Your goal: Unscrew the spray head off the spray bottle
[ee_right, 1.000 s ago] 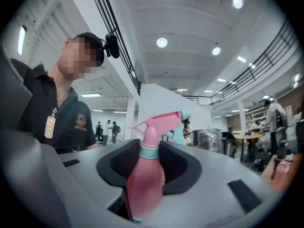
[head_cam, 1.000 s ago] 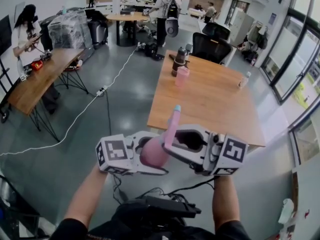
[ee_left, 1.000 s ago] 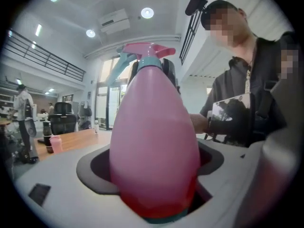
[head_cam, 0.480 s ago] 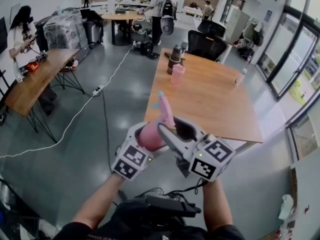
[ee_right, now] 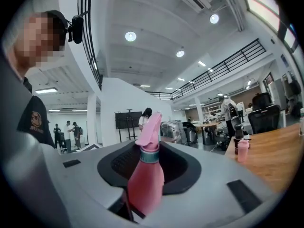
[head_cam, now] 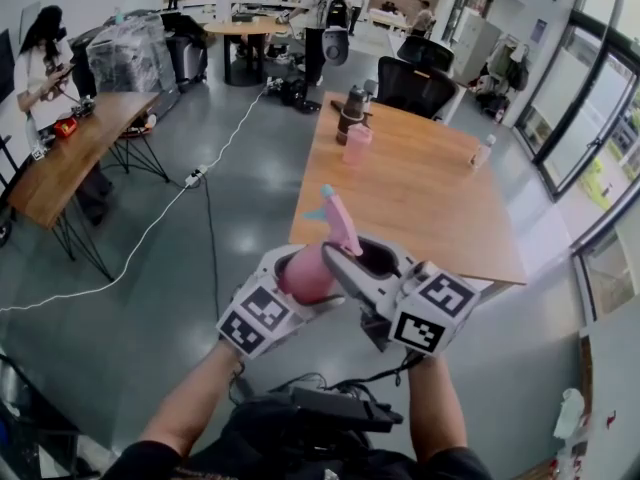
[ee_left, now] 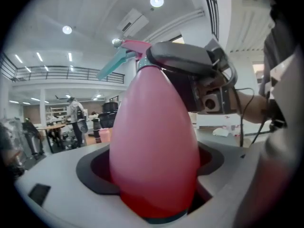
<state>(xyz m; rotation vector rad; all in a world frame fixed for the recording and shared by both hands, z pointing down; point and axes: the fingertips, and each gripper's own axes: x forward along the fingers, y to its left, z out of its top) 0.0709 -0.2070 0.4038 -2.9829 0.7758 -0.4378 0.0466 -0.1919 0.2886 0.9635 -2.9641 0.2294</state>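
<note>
Both claws hold the pink spray bottle (head_cam: 304, 276) in mid-air: the left claw (head_cam: 298, 266) grips its body; the right claw (head_cam: 341, 257), jaws just closing, clamps the spray head (head_cam: 338, 218) at its collar.

A long wooden tabletop (head_cam: 420, 198) stands ahead on the grey floor (head_cam: 200, 298). At its far end a pink tumbler (head_cam: 356, 145) sits just in front of a dark flask (head_cam: 352, 106); a small clear bottle (head_cam: 483, 154) stands near the right edge, well apart from them. A black office chair (head_cam: 412, 86) is drawn up behind that end. To the left, a person (head_cam: 42, 63) sits at a second wooden desk (head_cam: 70, 158). A white cable (head_cam: 150, 238) runs across the floor past a power strip (head_cam: 195, 179). Farther back, a standing person (head_cam: 325, 18) with a backpack is beside a round table (head_cam: 240, 33).
</note>
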